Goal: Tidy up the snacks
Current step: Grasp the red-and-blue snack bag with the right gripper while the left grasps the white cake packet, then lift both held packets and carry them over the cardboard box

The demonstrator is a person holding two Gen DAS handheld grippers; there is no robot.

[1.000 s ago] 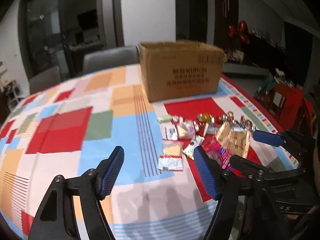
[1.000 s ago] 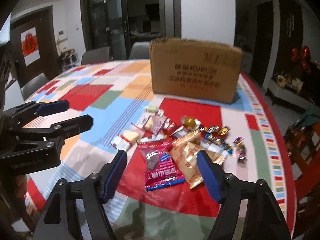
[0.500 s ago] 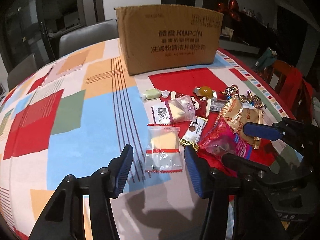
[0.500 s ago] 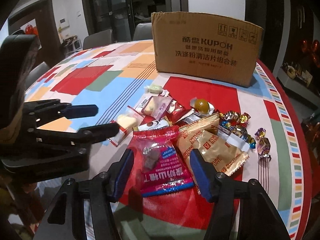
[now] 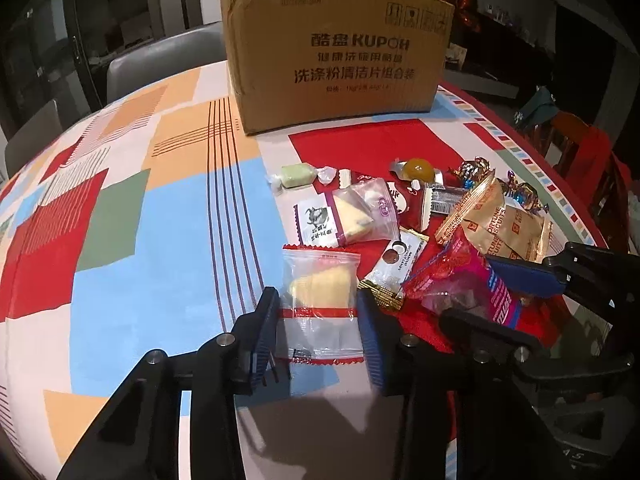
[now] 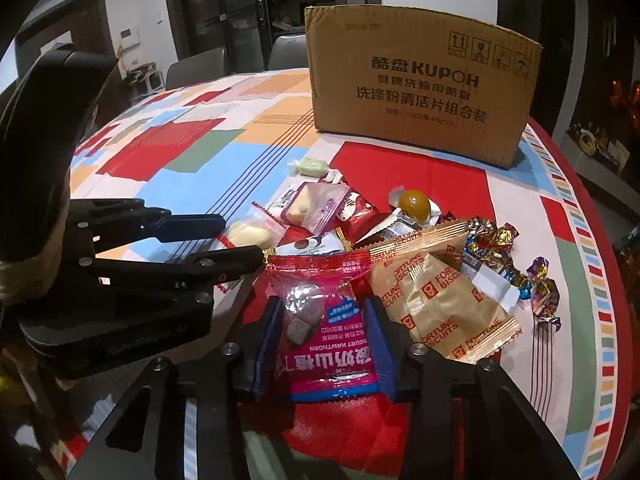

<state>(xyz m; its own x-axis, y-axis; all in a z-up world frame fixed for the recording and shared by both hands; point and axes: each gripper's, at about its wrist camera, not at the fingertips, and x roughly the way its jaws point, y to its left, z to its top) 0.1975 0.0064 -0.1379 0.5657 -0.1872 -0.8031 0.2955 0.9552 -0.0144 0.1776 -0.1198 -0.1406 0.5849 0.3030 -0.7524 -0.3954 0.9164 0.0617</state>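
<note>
Patchwork-patterned tablecloth (image 5: 120, 208) covers the round table where the snacks lie. Nearest, the left gripper (image 5: 318, 322) straddles a clear packet with a yellow pastry (image 5: 320, 300), its blue pads (image 5: 267, 320) just beside the wrapper's edges but seemingly not yet pressing. Likewise, the right gripper (image 6: 320, 334) brackets the pink hawthorn packet (image 6: 324, 328), jaws parted and alongside it. Beyond lie gold fortune biscuit packs (image 6: 436, 304), foil candies (image 6: 492, 240), a green candy (image 5: 297, 175), then the cardboard box (image 5: 340, 56), presumably the destination. To grip well, each should close on the packet's firm middle, not the slippery crimped seal, and lift straight up so neighbours stay put. Compared with half a second ago, both grippers have come lower and forward, and their jaws have narrowed around the packets.
</note>
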